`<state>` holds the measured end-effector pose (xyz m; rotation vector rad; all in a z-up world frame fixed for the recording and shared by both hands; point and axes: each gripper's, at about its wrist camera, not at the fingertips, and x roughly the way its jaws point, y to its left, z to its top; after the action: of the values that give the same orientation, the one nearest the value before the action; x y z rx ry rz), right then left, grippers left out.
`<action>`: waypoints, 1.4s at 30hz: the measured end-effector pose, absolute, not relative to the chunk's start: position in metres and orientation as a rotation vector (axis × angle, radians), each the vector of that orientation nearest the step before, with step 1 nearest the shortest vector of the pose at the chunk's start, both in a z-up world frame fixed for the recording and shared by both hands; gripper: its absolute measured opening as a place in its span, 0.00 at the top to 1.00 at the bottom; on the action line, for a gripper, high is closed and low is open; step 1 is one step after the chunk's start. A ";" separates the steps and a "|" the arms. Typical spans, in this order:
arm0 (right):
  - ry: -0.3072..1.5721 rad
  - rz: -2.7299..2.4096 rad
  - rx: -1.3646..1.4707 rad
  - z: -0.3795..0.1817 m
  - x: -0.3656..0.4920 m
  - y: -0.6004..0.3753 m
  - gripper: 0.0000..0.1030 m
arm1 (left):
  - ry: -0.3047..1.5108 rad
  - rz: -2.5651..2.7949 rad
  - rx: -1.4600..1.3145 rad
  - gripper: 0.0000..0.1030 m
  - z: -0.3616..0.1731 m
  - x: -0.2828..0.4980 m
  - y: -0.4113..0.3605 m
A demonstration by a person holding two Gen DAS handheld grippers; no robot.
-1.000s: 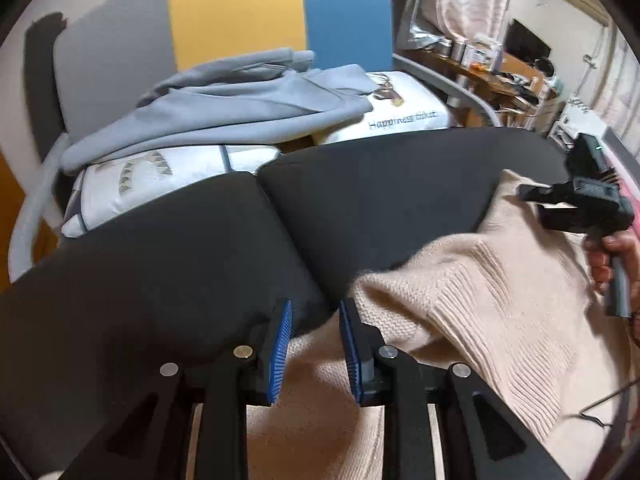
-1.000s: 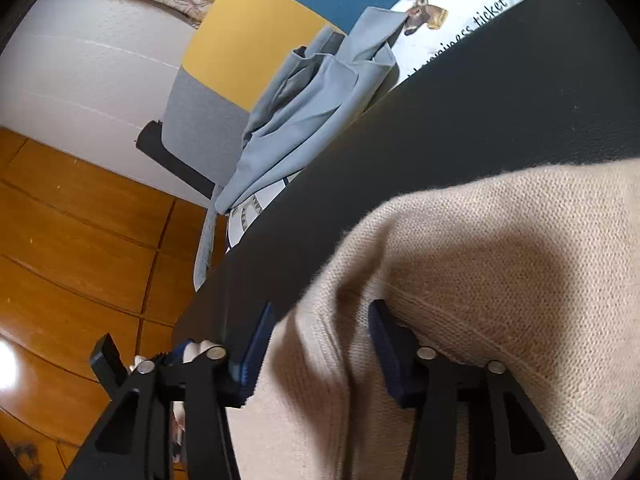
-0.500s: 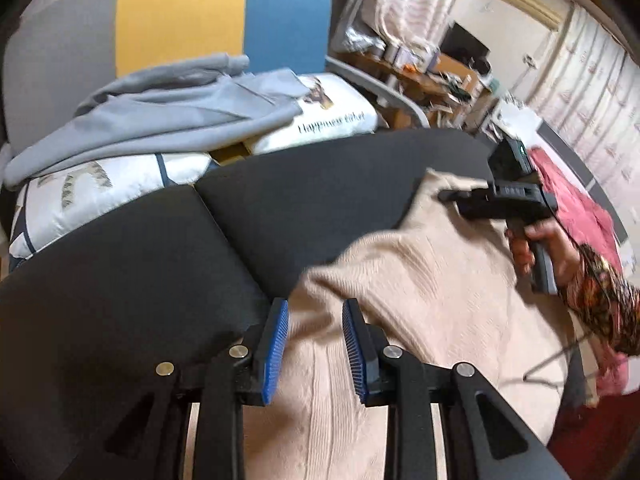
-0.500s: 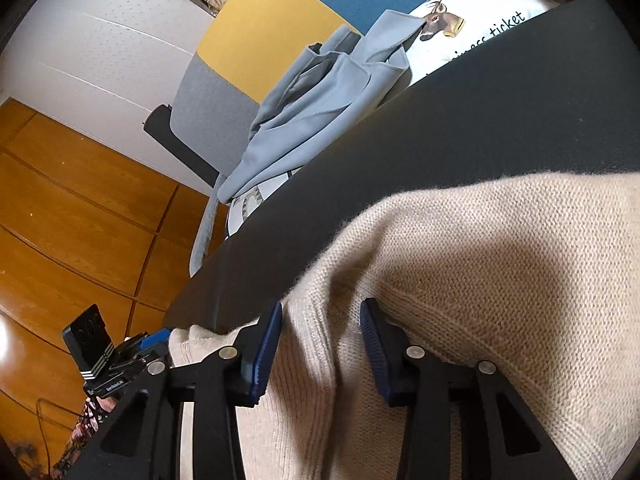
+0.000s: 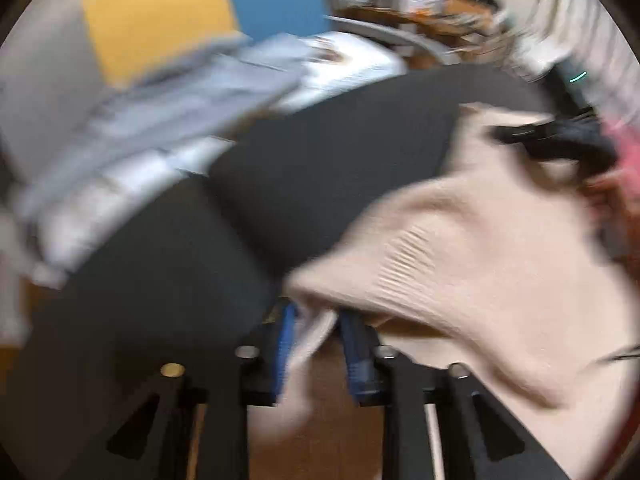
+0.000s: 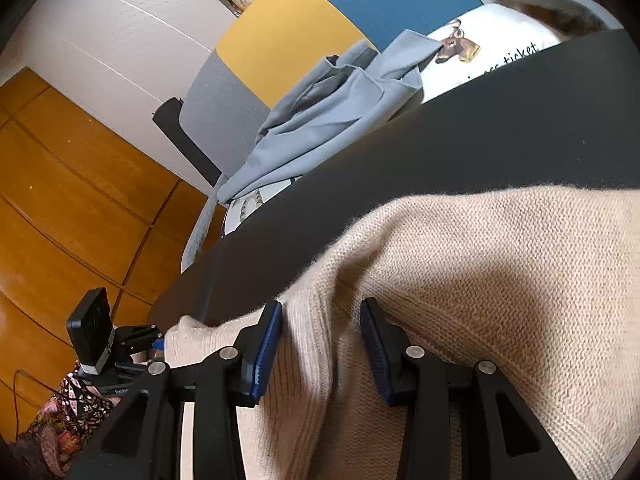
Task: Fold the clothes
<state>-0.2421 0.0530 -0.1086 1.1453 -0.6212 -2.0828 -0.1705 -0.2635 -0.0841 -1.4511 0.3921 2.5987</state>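
A beige knit sweater (image 5: 472, 248) lies across a black cushioned surface (image 5: 320, 168). My left gripper (image 5: 316, 344) is shut on the sweater's left edge and holds it lifted; this view is motion-blurred. My right gripper (image 6: 320, 344) is shut on a fold of the same sweater (image 6: 500, 280) at its other edge. The right gripper also shows at the far right of the left wrist view (image 5: 560, 140), on the sweater's far corner. The left gripper shows at lower left of the right wrist view (image 6: 120, 344).
A grey garment (image 6: 332, 120) lies on white printed pillows (image 6: 496, 52) behind the black surface, against a grey, yellow and blue backrest (image 6: 288, 40). Wooden floor (image 6: 60, 200) lies to the left. A cluttered desk (image 5: 440, 0) stands at the back.
The left gripper has lifted its edge of the sweater and moved fast, blurring its view. The right gripper has closed slightly on its fold, and the sweater is pulled toward me.
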 end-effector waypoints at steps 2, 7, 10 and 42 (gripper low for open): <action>-0.628 -2.092 1.142 -0.109 -0.242 0.054 0.62 | 0.541 2.790 -1.485 0.86 -0.088 -0.166 -0.276; -0.686 -2.095 1.136 -0.114 -0.242 0.062 0.73 | 0.267 2.969 -1.474 0.85 -0.093 -0.138 -0.309; -0.698 -2.099 1.130 -0.114 -0.242 0.063 0.73 | -0.090 2.905 -1.372 0.80 -0.085 -0.123 -0.325; -0.727 -2.089 1.101 -0.120 -0.235 0.063 0.73 | 0.497 2.990 -1.127 0.94 -0.075 -0.141 -0.259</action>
<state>-0.2355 0.0628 -0.1202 1.1013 -0.7272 -2.0888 -0.1406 -0.2591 -0.0748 -1.1274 0.4969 2.9898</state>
